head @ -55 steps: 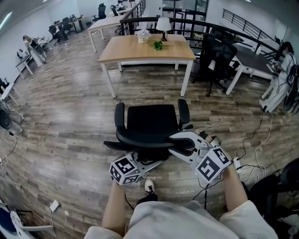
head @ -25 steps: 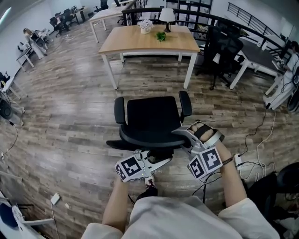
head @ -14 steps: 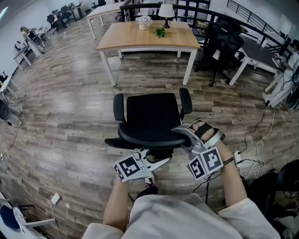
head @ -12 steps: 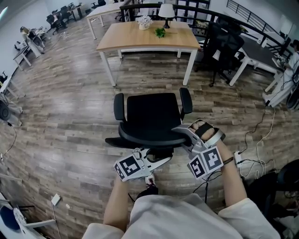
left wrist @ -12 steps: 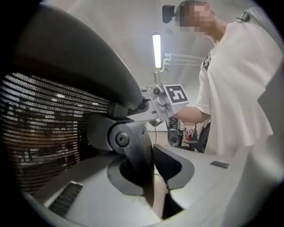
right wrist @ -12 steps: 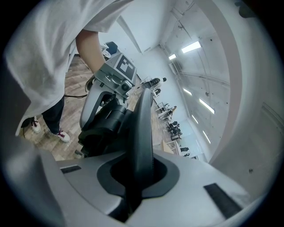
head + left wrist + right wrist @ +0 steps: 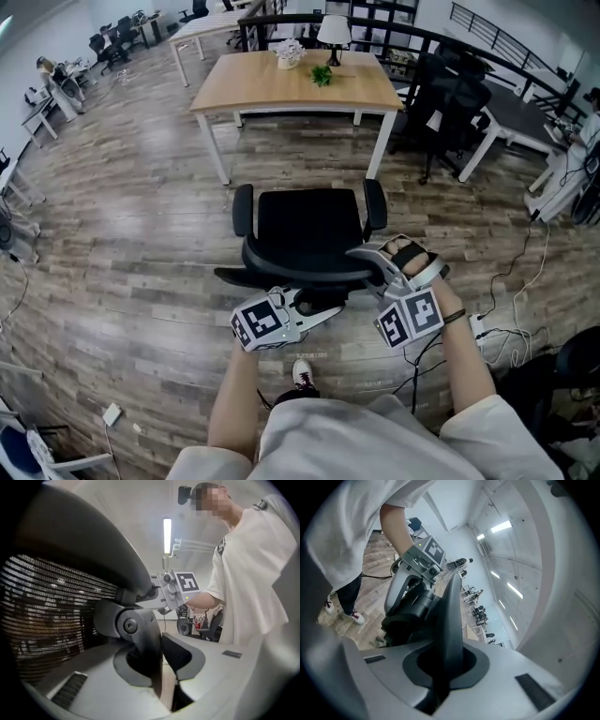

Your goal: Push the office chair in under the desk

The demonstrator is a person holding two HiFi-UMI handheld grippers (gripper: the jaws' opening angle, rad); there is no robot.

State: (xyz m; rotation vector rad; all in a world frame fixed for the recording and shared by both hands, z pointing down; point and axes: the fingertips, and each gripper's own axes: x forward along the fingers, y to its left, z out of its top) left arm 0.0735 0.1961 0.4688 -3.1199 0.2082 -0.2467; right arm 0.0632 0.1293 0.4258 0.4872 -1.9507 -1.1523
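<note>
Right gripper [image 7: 450, 660] pinches office chair's [image 7: 309, 225] thin black rim [image 7: 451, 616] | left gripper [image 7: 158, 648] clamps curved grey plastic bracket [image 7: 140, 630]

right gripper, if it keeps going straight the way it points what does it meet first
The office chair: the right gripper has its jaws shut on the backrest edge, so going on would likely push it toward the desk.
</note>
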